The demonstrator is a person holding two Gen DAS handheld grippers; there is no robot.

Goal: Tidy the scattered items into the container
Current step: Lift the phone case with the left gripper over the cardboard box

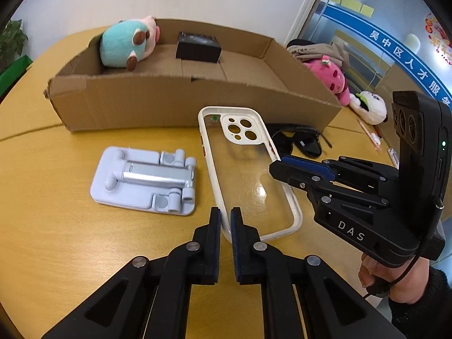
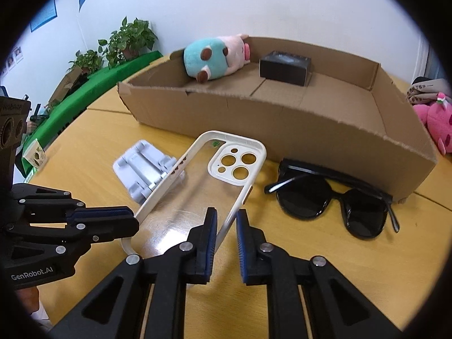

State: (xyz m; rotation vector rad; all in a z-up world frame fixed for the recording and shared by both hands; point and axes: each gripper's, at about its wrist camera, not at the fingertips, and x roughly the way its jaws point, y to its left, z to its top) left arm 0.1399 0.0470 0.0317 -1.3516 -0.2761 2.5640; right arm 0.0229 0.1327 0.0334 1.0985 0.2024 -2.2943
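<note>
A clear phone case with a white rim [image 1: 243,169] [image 2: 197,186] is held tilted above the yellow table, in front of the cardboard box [image 1: 169,101] [image 2: 282,118]. My left gripper [image 1: 225,220] [image 2: 132,220] is shut on the case's left rim. My right gripper [image 2: 226,220] [image 1: 278,165] is shut on the case's right rim. A grey folded phone stand [image 1: 144,180] [image 2: 141,175] lies left of the case. Black sunglasses [image 2: 330,197] [image 1: 299,138] lie right of it. In the box are a teal and pink plush toy [image 1: 130,42] [image 2: 214,56] and a small black box [image 1: 197,46] [image 2: 285,67].
A pink plush [image 1: 330,79] [image 2: 435,118] and a white panda plush [image 1: 370,107] sit beyond the box's right end. A pen [image 1: 370,135] lies near the table's right edge. Potted plants [image 2: 127,42] and a green surface stand at far left.
</note>
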